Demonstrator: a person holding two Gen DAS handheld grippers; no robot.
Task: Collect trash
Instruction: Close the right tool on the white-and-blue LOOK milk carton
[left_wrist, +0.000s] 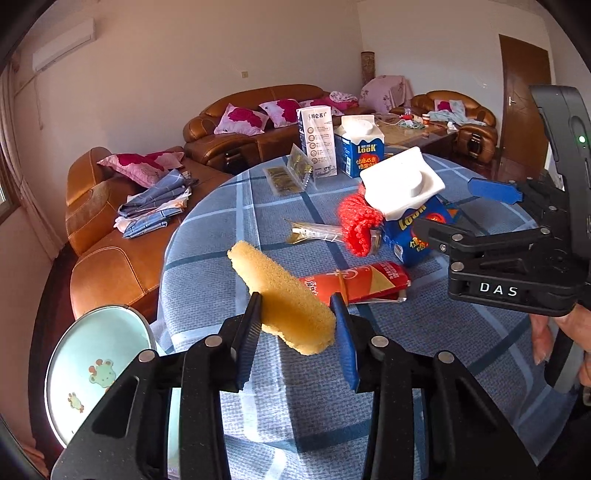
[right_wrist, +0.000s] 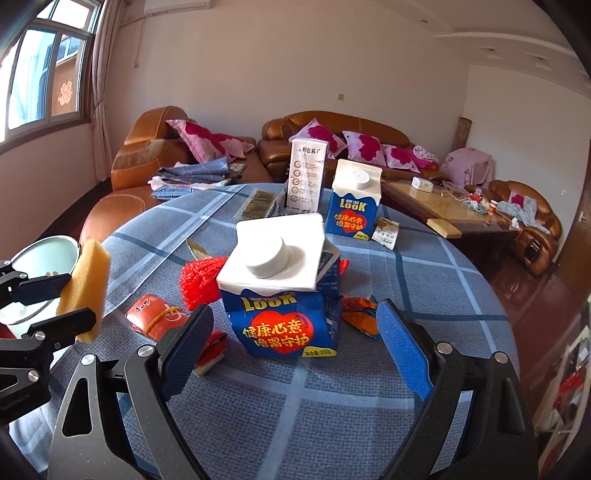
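My left gripper (left_wrist: 295, 332) is shut on a yellow sponge (left_wrist: 284, 299) and holds it above the blue checked tablecloth (left_wrist: 258, 406); the sponge also shows at the left of the right wrist view (right_wrist: 86, 288). My right gripper (right_wrist: 291, 339) is open, its jaws wide on either side of a crushed blue Look carton (right_wrist: 284, 295) with a white cap, not touching it. The same carton (left_wrist: 406, 206) and right gripper (left_wrist: 461, 206) show in the left wrist view. A red mesh scrubber (right_wrist: 201, 280), a red packet (right_wrist: 157, 317) and an orange wrapper (right_wrist: 360, 314) lie around the carton.
A second upright Look carton (right_wrist: 354, 201), a tall white carton (right_wrist: 306, 177) and flat packets (left_wrist: 284, 177) stand at the table's far side. A pale green bin (left_wrist: 96, 365) sits at the left beside the table. Brown sofas (left_wrist: 110, 236) stand behind.
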